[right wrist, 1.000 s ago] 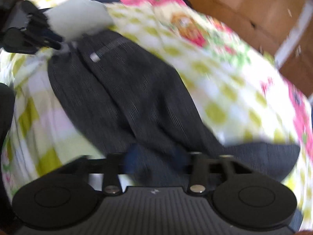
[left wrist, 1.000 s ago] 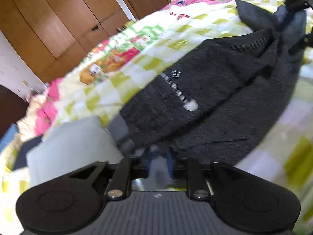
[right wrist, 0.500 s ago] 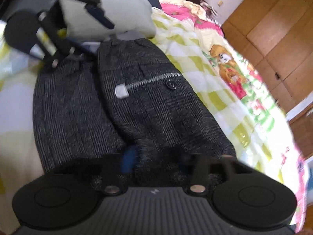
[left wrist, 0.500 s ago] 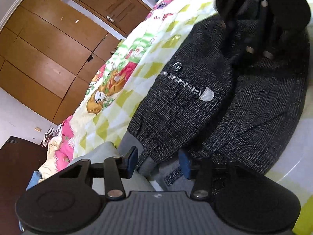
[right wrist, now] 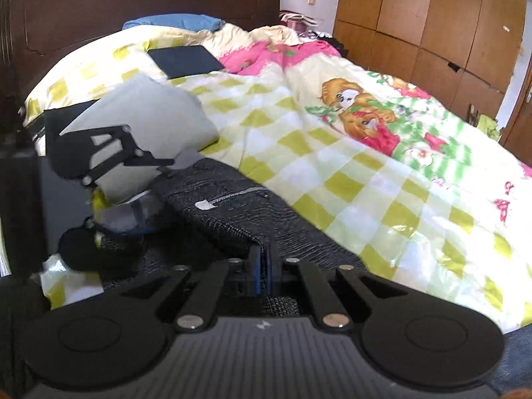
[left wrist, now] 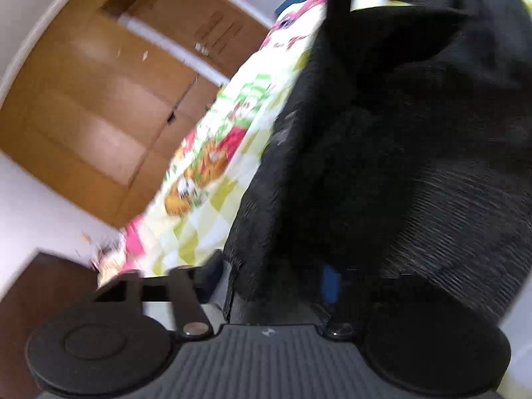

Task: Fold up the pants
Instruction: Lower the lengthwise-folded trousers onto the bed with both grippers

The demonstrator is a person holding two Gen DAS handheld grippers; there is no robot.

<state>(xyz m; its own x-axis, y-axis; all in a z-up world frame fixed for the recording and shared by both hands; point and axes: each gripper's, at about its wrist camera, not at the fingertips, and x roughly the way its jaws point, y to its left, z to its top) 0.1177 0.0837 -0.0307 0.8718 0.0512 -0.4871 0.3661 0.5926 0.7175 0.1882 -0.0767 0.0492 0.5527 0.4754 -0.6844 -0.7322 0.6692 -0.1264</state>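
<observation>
Pinching shut within the last second, the right gripper (right wrist: 262, 266) now has its blue-padded jaws pressed together on a fold of the dark grey woven pants (right wrist: 232, 212), where a second ago they stood wide over the loose fabric. The cloth rises to a small peak just ahead of its fingertips, so the garment is being lifted rather than pressed flat.

Beyond that peak and to its left, the left gripper (right wrist: 129, 179) sits at the waistband end, where the grey lining of the pants gapes open beside the pale grey pillow (right wrist: 149, 116). In the left wrist view the left gripper (left wrist: 272, 276) has dark fabric hanging between its jaws, which are closing; the picture is too blurred to tell whether the pads yet press the cloth. A second ago this view showed the pants lying flat, with button and zip pocket plain; now the fabric looms up and fills the frame ahead.

The pants lie along the near edge of the green-and-white checked cartoon quilt (right wrist: 332, 166), which stretches away ahead and to the right of the right gripper. With one end gripped and the other nearly so, the fold looks ready to begin, judging by the raised cloth.
</observation>
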